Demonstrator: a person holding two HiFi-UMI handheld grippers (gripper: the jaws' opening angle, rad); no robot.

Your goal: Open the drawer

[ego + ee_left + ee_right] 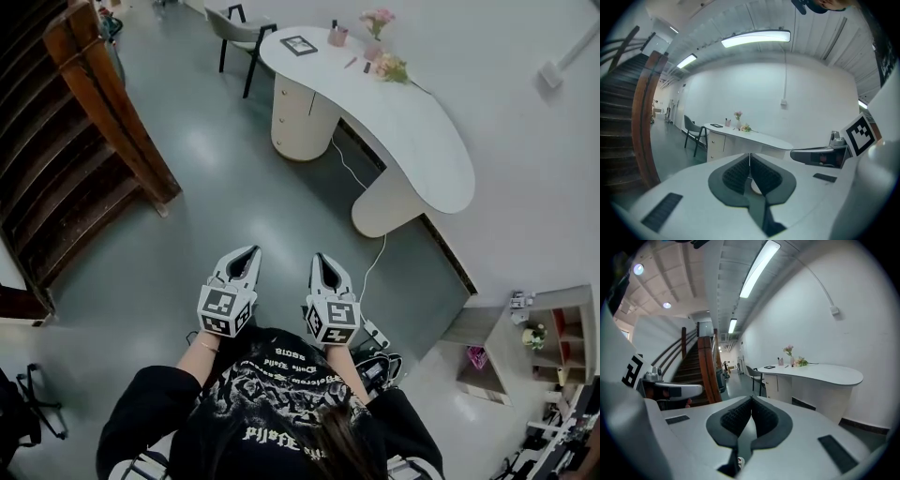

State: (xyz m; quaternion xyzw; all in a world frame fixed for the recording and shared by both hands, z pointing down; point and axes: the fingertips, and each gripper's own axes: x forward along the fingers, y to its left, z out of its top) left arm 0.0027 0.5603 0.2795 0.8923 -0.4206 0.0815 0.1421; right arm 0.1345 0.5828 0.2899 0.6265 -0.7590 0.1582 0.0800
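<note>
1. Head view: we judge this the approach; left tool (247, 255) and right tool (322, 262) sit side by side, well apart from the drawer (292, 105) under the curved surface (412, 141); bare floor (234, 178) lies between, staircase (56, 169) at left.
2. Left gripper view: jaws together, empty; a chair (693, 133) stands just beside the drawer.
3. Right gripper view: jaws together, empty; next we must close in and part one tool's jaws at the drawer front.

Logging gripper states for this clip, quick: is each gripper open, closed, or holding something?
Left gripper: closed, holding nothing.
Right gripper: closed, holding nothing.
</note>
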